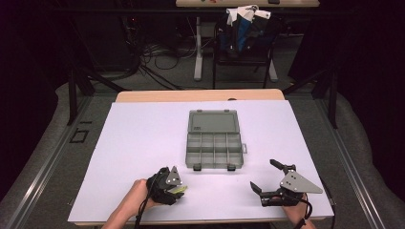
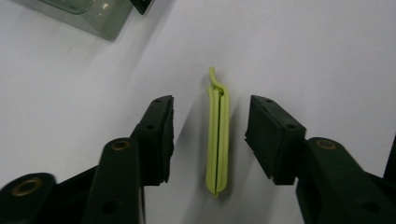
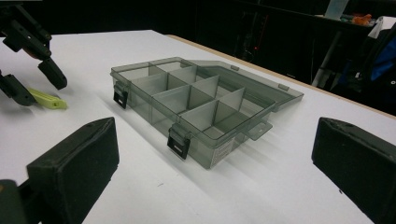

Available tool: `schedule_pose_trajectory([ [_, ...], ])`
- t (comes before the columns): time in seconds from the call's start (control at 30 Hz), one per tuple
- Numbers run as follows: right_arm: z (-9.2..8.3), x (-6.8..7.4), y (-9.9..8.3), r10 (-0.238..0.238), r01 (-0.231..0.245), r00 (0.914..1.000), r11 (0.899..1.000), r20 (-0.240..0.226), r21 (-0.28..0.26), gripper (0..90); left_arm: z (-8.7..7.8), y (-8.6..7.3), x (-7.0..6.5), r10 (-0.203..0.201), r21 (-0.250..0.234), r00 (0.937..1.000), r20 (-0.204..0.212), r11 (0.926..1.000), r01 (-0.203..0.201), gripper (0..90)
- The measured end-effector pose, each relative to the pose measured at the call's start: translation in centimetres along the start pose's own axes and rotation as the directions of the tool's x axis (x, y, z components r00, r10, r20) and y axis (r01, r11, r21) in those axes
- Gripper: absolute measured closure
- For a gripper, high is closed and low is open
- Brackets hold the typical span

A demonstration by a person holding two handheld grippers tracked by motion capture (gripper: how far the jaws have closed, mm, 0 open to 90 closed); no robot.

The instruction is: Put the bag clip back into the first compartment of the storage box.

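Observation:
A slim lime-green clip (image 2: 218, 140) lies flat on the white table, between the two jaws of my left gripper (image 2: 210, 116). The jaws stand apart on either side of it and touch neither side, so the gripper is open. From above, the left gripper (image 1: 168, 183) is at the near left of the table with the clip (image 1: 180, 189) showing at its tip. My right gripper (image 1: 263, 174) hovers at the near right, open and holding nothing. In the right gripper view its pads (image 3: 79, 158) frame a smoky grey compartment box (image 3: 196, 102), with the left gripper (image 3: 32, 60) and the clip (image 3: 46, 99) beyond.
The compartment box (image 1: 215, 143) sits mid-table, its lid (image 1: 213, 121) folded back flat on the far side and its two black latches facing me. Its compartments look bare. One corner of the box (image 2: 93, 14) shows ahead of the left gripper. White sheet (image 1: 138, 138) lies around it.

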State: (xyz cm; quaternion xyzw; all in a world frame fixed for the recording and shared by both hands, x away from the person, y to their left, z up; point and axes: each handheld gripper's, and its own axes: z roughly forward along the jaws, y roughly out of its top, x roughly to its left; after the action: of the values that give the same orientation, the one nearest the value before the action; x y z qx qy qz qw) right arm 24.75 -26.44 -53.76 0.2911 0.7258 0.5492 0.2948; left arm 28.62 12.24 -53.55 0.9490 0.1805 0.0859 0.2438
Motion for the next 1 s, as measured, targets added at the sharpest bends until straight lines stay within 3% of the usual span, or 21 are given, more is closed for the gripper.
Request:
schedule_pose_trajectory([
  [0.47, 0.19, 0.00, -0.04, -0.012, 0.012, 0.9999, 1.000, -0.003, 0.016, 0.3, 0.26, -0.31, 0.36, -0.006, 0.001, 0.9981, 0.061, 1.0000, 0.006, 78.6],
  [0.67, 0.27, 0.06, -0.04, -0.021, 0.021, 0.9997, 1.000, -0.010, 0.021, 0.3, 0.33, -0.69, 0.55, -0.032, -0.029, 0.9956, 0.088, 0.9990, 0.035, 79.8],
  [0.87, 0.28, 0.05, -0.09, -0.015, 0.015, 0.9999, 1.000, -0.002, 0.028, 0.3, 0.27, -0.67, 0.60, -0.018, -0.023, 0.9957, 0.091, 0.9995, 0.020, 79.8],
  [1.0, 0.29, 0.10, -0.05, -0.022, 0.022, 0.9997, 1.000, -0.003, 0.022, 0.3, 0.22, -0.73, 0.57, -0.028, -0.032, 0.9955, 0.091, 0.9990, 0.031, 79.9],
])
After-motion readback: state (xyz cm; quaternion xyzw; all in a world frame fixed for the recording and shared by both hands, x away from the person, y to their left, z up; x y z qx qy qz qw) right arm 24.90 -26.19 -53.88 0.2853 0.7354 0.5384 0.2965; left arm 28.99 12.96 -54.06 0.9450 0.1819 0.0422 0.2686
